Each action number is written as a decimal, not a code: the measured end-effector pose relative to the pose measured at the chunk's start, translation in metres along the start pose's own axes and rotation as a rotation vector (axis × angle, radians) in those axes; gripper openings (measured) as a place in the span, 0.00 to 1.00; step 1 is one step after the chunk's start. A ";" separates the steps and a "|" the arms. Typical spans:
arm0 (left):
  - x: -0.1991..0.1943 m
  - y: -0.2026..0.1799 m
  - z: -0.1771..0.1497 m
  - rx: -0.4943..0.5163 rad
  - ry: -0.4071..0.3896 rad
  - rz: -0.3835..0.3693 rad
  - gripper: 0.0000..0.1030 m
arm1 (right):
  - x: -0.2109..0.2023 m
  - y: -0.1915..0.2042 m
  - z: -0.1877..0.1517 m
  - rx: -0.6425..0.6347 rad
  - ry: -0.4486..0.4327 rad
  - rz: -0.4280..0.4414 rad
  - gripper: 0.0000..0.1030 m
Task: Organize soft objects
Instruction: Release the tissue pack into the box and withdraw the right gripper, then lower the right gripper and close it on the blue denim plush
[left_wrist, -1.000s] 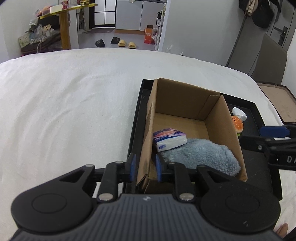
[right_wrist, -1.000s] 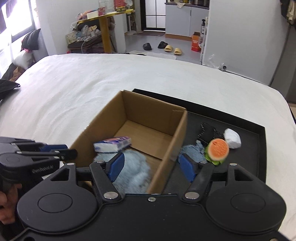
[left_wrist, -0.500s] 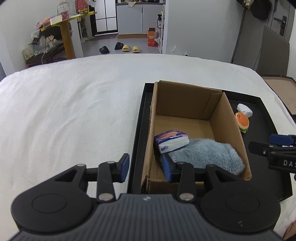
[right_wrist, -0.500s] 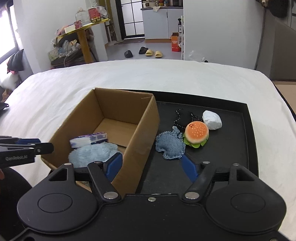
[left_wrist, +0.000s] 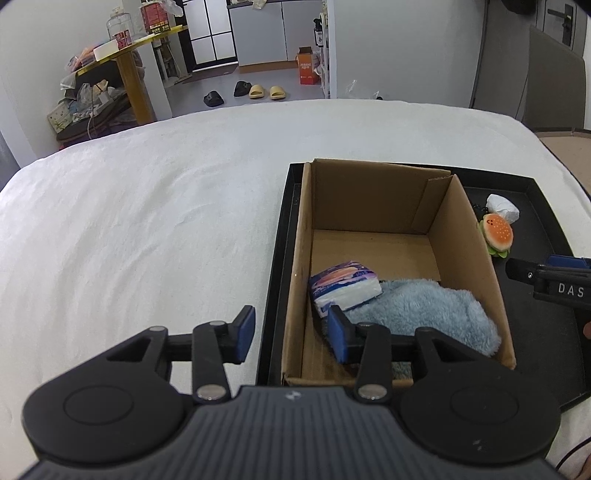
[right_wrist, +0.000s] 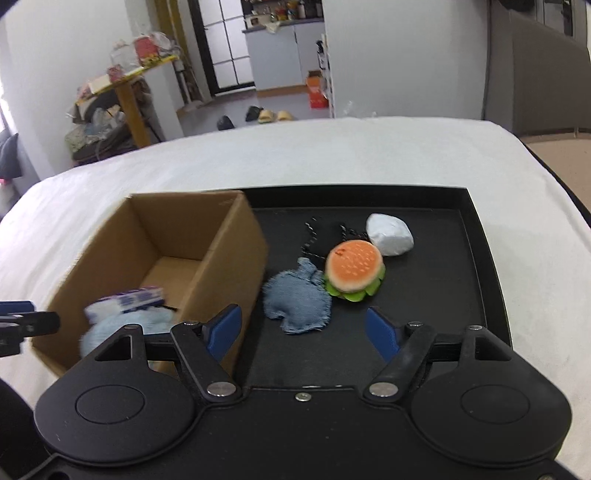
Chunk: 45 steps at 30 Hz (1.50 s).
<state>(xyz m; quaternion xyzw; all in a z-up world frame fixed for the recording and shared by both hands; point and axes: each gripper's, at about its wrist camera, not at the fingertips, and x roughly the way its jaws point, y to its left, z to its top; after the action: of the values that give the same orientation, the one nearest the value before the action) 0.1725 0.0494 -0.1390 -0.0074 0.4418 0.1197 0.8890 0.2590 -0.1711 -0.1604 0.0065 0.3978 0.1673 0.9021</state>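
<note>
A cardboard box (left_wrist: 373, 195) (right_wrist: 229, 258) stands on the left of a black tray (left_wrist: 532, 332) (right_wrist: 436, 295). Inside lie a tissue pack (left_wrist: 345, 284) (right_wrist: 129, 301) and a fluffy blue cloth (left_wrist: 424, 306) (right_wrist: 110, 328). My left gripper (left_wrist: 291, 332) straddles the box's left wall, jaws opening, pads clear of the cardboard. On the tray lie a denim apple-shaped pad (right_wrist: 299, 304), a plush burger (right_wrist: 352, 269) (left_wrist: 496, 232) and a white bundle (right_wrist: 389, 234) (left_wrist: 502, 208). My right gripper (right_wrist: 303, 328) hangs low just short of the denim pad, jaws opening, nothing between them.
The tray rests on a white bed (left_wrist: 147, 221). A black cord (right_wrist: 314, 236) lies behind the denim pad. The right gripper's finger (left_wrist: 532, 269) reaches in over the tray at the right edge of the left wrist view. A yellow table and slippers are far off.
The left jaws let go of the box's left wall and spread apart. The right gripper swung right from above the box to above the tray, sank lower, and widened a little.
</note>
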 end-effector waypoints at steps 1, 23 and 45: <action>0.002 0.000 0.001 -0.001 0.002 0.000 0.40 | 0.004 -0.002 0.001 0.007 0.007 0.001 0.71; 0.029 -0.025 0.010 0.099 0.026 0.147 0.43 | 0.069 -0.006 0.002 -0.029 0.117 -0.004 0.62; 0.016 -0.016 0.005 0.049 0.018 0.146 0.44 | 0.010 -0.015 -0.005 0.002 0.108 -0.078 0.20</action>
<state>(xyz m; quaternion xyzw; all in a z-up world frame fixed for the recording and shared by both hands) 0.1893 0.0376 -0.1498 0.0453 0.4518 0.1733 0.8739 0.2658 -0.1829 -0.1727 -0.0173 0.4462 0.1315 0.8851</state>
